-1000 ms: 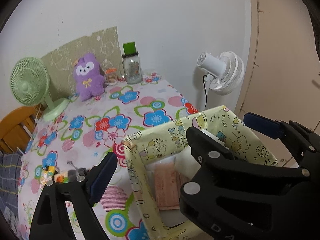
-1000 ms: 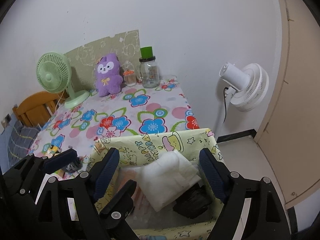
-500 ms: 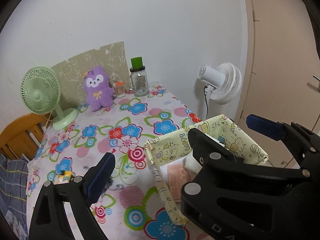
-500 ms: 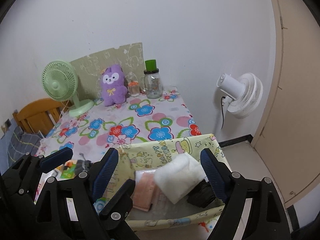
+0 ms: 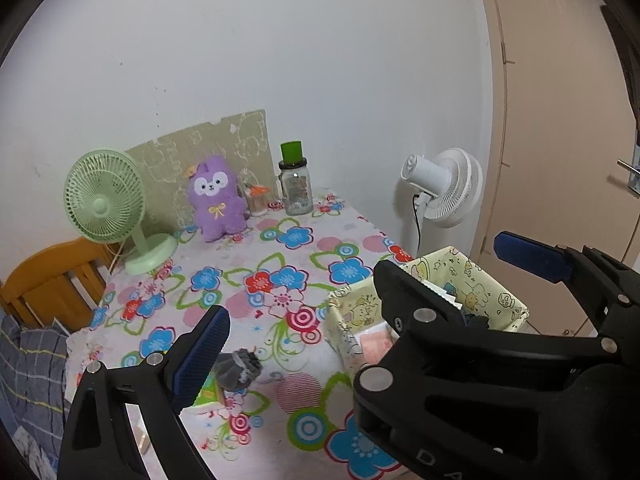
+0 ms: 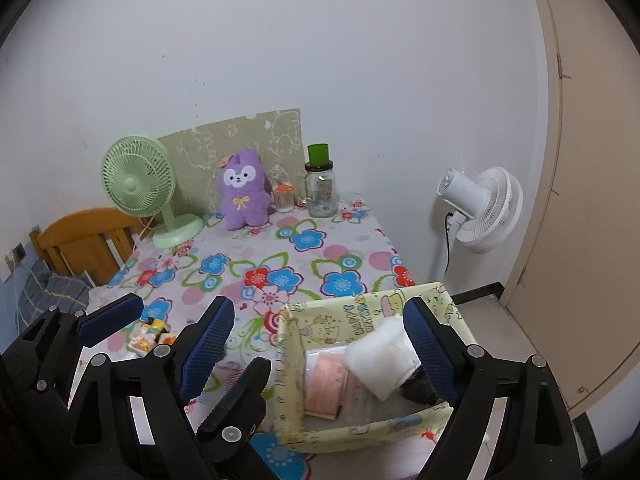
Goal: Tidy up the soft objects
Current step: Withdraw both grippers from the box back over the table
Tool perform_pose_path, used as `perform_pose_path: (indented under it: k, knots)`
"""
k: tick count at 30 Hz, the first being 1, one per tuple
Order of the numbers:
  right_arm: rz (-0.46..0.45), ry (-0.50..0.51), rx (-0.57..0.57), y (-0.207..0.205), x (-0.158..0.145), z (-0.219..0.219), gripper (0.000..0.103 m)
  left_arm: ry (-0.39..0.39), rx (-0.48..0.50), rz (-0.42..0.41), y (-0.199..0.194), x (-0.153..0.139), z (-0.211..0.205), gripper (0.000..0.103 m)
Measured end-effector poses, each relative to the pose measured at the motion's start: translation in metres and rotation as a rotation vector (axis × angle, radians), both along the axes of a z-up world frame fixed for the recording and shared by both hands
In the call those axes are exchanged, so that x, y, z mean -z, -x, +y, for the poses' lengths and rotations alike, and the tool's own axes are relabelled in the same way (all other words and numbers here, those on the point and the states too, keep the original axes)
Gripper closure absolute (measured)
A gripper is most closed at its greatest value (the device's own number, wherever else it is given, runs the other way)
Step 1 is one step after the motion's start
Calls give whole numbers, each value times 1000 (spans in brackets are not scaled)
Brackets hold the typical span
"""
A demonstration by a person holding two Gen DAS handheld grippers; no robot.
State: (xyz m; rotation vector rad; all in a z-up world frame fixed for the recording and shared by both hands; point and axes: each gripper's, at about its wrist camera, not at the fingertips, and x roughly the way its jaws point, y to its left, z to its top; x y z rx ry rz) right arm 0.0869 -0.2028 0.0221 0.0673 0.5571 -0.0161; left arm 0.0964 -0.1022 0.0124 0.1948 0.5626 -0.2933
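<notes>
Soft things fill the yellow fabric basket (image 6: pixel 362 434) at the table's (image 6: pixel 280 248) near right corner: white cloth (image 6: pixel 380 360), pink pack (image 6: pixel 326 384). Right gripper (image 6: pixel 320 356) has just been widening and grips nothing; left gripper (image 5: pixel 360 292) gapes empty. Next, likely, comes the grey sock ball (image 5: pixel 238 368) near the front edge.

A yellow cartoon-print fabric bin (image 6: pixel 360 314) sits at the near right corner of the flowered worktop (image 6: pixel 280 248). Inside lie a folded white cloth (image 6: pixel 380 360), a pink folded piece (image 6: pixel 326 380) and a dark item (image 6: pixel 416 390). A grey rolled sock (image 5: pixel 238 368) lies left of the bin.
</notes>
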Motion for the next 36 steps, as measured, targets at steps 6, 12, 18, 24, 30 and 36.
perform_pose_path:
  k: [6, 12, 18, 24, 30, 36]
  knots:
    - [-17, 13, -4, 6, -7, 22, 12, 8, -5, -29, 8, -6, 22, 6]
    - [-32, 21, -22, 8, -9, 49, 10, 8, -21, -40, 11, -8, 49, 6]
    - [-43, 18, -44, 7, -8, 78, 7, 3, -52, -58, 12, -7, 76, 6]
    - [-46, 22, -44, 1, -1, 100, 0, 1, -76, -44, 6, 1, 98, 6]
    - [-27, 36, -63, -11, 13, 120, 0, 17, -105, -14, -4, 14, 116, 6]
    - [-20, 43, -85, -24, 31, 138, 0, 21, -138, 18, -17, 32, 135, 6]
